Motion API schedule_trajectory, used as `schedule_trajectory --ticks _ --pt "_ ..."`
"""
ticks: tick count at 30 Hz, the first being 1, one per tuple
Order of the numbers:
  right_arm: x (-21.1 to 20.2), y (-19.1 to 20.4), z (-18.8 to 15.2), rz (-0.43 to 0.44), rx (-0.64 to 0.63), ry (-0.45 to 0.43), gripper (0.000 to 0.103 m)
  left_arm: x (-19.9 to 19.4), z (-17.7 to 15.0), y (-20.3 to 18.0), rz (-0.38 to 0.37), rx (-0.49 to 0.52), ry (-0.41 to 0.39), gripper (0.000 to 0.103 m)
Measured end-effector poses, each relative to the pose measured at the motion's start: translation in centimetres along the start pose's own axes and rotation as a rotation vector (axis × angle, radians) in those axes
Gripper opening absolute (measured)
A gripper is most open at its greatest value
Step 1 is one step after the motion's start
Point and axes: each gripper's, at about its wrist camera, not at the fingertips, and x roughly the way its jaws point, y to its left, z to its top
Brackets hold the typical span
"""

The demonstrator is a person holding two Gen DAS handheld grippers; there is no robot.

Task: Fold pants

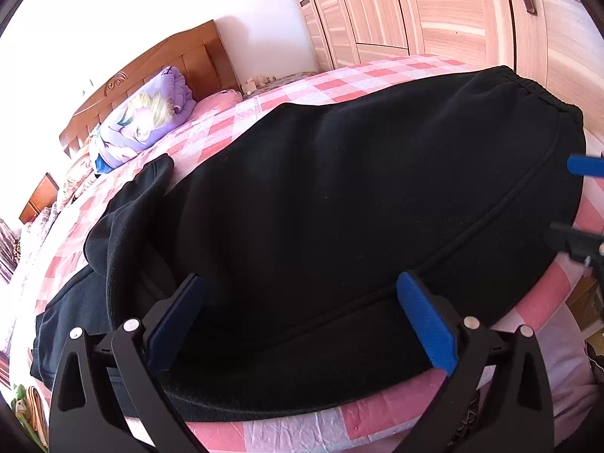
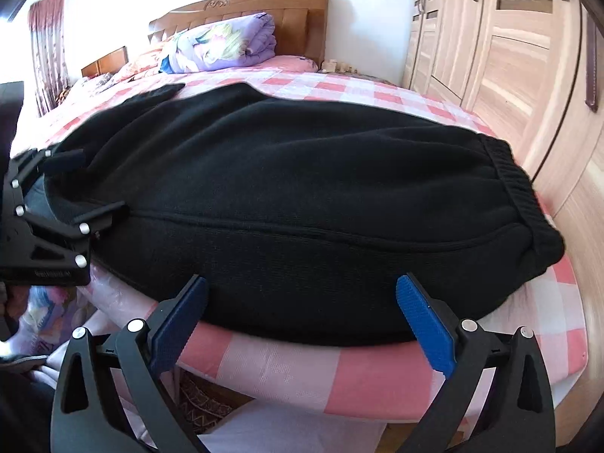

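lying across the near edge of the bed, the black pants sit flat on the pink checked sheet, ribbed waistband toward the wardrobe side, legs running off the other way, one leg end flipped up and bunched. looks already doubled leg over leg, judging by the side seam running lengthwise, so next fold is probably across the length. left gripper hovers low over the near hem of the fabric, jaws spread wide, nothing between the blue pads. right gripper same deal, jaws wide apart, empty, poised at the near edge close to the waistband end. both sit along the same long edge, likely so each can pinch a spot and lift evenly. thick fleece-like cloth, probably needs a deep bite to catch both layers. folded purple quilt by the headboard, well apart, not in the way.
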Motion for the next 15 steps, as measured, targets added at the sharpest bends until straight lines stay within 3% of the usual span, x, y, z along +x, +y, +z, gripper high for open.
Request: schedule_trajectory --ticks 4,9,10,15 --pt "-0.7 0.5 2.1 -0.001 0.008 -0.086 0.096 0.1 -0.2 0.2 -0.004 -0.014 -0.007 0.102" --pt "3.0 1.8 1.6 -0.043 -0.047 -0.002 0.097 -0.2 -0.3 0.2 -0.012 -0.005 -0.005 0.102" --pt "2.6 1.8 1.0 -0.043 -0.046 -0.041 0.097 -0.4 -0.2 0.3 -0.016 -0.004 0.002 0.102" --pt "2.3 1.2 0.4 -0.014 -0.04 -0.036 0.097 -2.3 2.4 4.4 -0.025 -0.102 -0.045 0.102"
